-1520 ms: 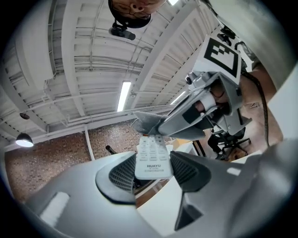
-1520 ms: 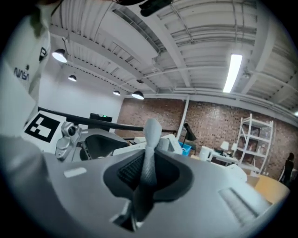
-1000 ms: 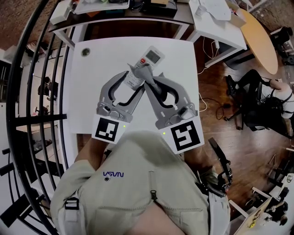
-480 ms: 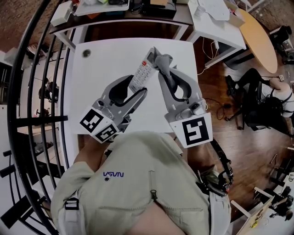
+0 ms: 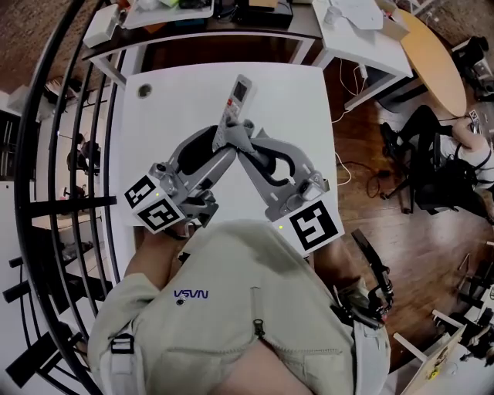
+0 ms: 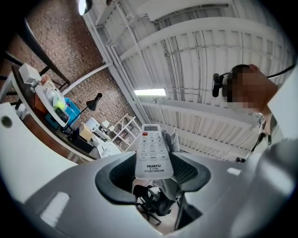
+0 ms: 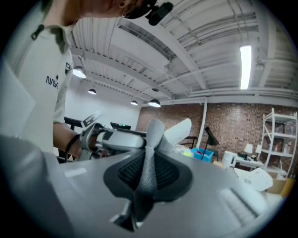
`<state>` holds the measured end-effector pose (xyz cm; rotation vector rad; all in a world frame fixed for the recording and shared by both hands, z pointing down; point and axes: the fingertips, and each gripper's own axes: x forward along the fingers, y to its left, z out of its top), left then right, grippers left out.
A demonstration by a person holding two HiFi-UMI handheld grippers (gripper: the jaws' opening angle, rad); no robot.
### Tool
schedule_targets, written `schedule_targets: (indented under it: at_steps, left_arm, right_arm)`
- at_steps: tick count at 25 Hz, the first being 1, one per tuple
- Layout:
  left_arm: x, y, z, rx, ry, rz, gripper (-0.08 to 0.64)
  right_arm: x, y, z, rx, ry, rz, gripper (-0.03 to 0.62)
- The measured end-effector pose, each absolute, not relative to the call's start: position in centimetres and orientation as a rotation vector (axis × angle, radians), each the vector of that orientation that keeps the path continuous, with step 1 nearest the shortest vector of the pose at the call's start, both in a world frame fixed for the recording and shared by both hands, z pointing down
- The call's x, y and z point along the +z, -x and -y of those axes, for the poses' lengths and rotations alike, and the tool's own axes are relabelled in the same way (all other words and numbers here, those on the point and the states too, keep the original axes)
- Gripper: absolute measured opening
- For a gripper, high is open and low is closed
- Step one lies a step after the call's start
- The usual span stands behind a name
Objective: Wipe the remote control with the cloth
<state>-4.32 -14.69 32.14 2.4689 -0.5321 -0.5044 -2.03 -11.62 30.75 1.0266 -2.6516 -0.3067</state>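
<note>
A white remote control (image 5: pixel 238 99) with a small display is held above the white table (image 5: pixel 154 162), its far end pointing away from me. My left gripper (image 5: pixel 221 143) is shut on the remote's near end; in the left gripper view the remote (image 6: pixel 152 151) stands between the jaws with its buttons facing the camera. My right gripper (image 5: pixel 248 139) is shut on a grey cloth (image 5: pixel 241 129), which lies against the remote just beyond the left jaws. In the right gripper view the cloth (image 7: pixel 150 158) is pinched in a narrow fold, with the remote (image 7: pixel 180 130) behind it.
A small dark round object (image 5: pixel 144 89) lies at the table's far left corner. A black railing (image 5: pixel 46 177) runs along the left. Cluttered desks (image 5: pixel 231 11) stand beyond the table. A person sits on a chair (image 5: pixel 432 162) over the wooden floor at the right.
The left gripper has rolled, turning its marker cube and the remote. The right gripper went out with the cloth to the remote's far end, then came back toward the near end.
</note>
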Motion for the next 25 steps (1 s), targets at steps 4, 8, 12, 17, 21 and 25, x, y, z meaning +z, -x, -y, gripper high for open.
schedule_targets:
  at_steps: [4,8,12,17,21,25]
  left_arm:
    - [31.3,4.3,14.0,-0.555,-2.436,0.438,0.241]
    - [31.3,4.0,13.0,-0.547,-2.424,0.375,0.242]
    - [31.4,3.6,12.6,-0.55,-2.407,0.328,0.242]
    - [31.0,3.7,12.6,-0.587,-2.38,0.308,0.242]
    - [30.6,4.2,12.5,-0.624,-2.352,0.311,0.242]
    - [30.8,4.5,13.0,-0.639,-2.33,0.317,0.242]
  right_arm:
    - [28.7,0.2,12.6,-0.216,-1.249,2.738,0.034]
    - [26.2,-3.3,14.6,-0.262,-1.474,2.702,0.035]
    - [25.7,-3.0,15.5,-0.363,-1.438,2.693,0.035]
    - [27.1,-0.4,14.0,-0.375,-1.281,2.742,0.035]
    - [30.9,1.6,10.9,-0.341,-1.016,2.629,0.035]
    - [32.4,3.2,9.2,-0.343,-0.892,2.653,0.035]
